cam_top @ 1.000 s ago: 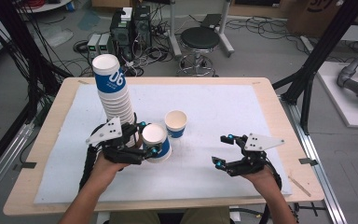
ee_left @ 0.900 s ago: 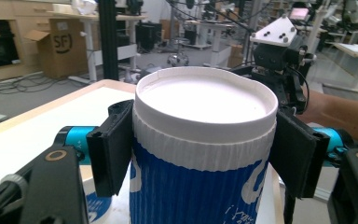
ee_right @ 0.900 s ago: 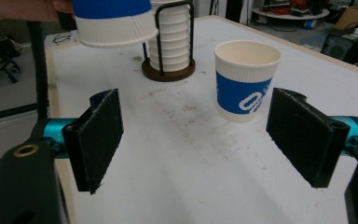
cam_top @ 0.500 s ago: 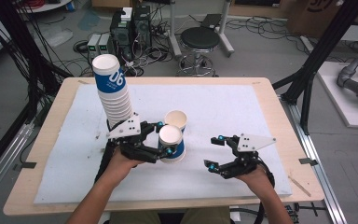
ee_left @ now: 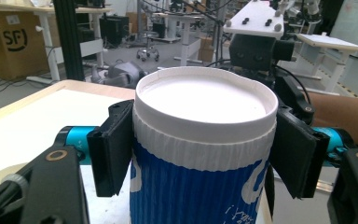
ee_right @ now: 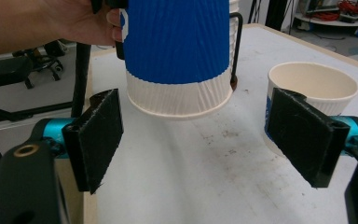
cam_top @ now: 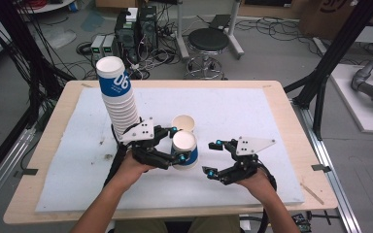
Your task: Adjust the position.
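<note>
My left gripper [cam_top: 178,144] is shut on a blue-and-white paper cup [cam_top: 185,148], which is upside down with its flat base on top. In the left gripper view the black pads [ee_left: 114,147] press both sides of the cup [ee_left: 200,154] just under the base. The right gripper view shows this cup [ee_right: 177,51] hanging a little above the white mat, wide rim down. My right gripper [cam_top: 211,156] stands open just right of it, jaws wide apart [ee_right: 200,140] with nothing between them. A second cup [cam_top: 183,123] stands upright and open behind the held one [ee_right: 314,86].
A tall stack of upside-down cups [cam_top: 119,97] rises at the left of the white mat [cam_top: 252,111], close behind my left hand. The wooden table edge [cam_top: 291,121] runs along the right. A stool and computer cases stand on the floor beyond the table.
My left gripper has carried the cup to the right, toward the table's middle. My right gripper has moved left toward it, still open.
</note>
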`<state>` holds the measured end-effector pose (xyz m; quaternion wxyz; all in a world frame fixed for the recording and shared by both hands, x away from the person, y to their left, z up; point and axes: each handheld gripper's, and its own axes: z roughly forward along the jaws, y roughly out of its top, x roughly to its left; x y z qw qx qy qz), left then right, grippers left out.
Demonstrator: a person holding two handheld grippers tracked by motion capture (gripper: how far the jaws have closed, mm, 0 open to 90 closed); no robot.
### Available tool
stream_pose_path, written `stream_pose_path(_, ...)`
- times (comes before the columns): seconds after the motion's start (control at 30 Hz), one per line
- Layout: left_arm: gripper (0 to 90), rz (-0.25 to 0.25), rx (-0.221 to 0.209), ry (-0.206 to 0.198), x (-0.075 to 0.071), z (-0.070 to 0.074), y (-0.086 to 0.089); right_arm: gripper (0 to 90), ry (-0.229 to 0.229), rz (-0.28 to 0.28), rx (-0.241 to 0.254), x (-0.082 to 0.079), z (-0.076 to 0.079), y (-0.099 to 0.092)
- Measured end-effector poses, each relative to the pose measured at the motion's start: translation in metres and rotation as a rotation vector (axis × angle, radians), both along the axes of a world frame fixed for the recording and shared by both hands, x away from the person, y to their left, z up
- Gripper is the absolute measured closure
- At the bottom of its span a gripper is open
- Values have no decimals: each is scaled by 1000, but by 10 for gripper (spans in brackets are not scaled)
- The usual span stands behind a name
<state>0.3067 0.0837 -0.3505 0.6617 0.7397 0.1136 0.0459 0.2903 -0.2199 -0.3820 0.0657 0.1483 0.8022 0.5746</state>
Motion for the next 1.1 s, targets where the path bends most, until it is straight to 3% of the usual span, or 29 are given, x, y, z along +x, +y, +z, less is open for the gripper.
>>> stream_pose_path(0.43, 291, -85, 13, -4, -1, -2, -17, 190, -3, 39, 15, 0, -4, 4)
stream_pose_path(0.93, 294, -109, -2, 7, -2, -5, -35, 190, 6, 49, 51, -3, -7, 6)
stream_pose_path(1.1, 296, -121, -32, 12, -2, -5, -38, 190, 3, 65, 59, -3, -9, 7)
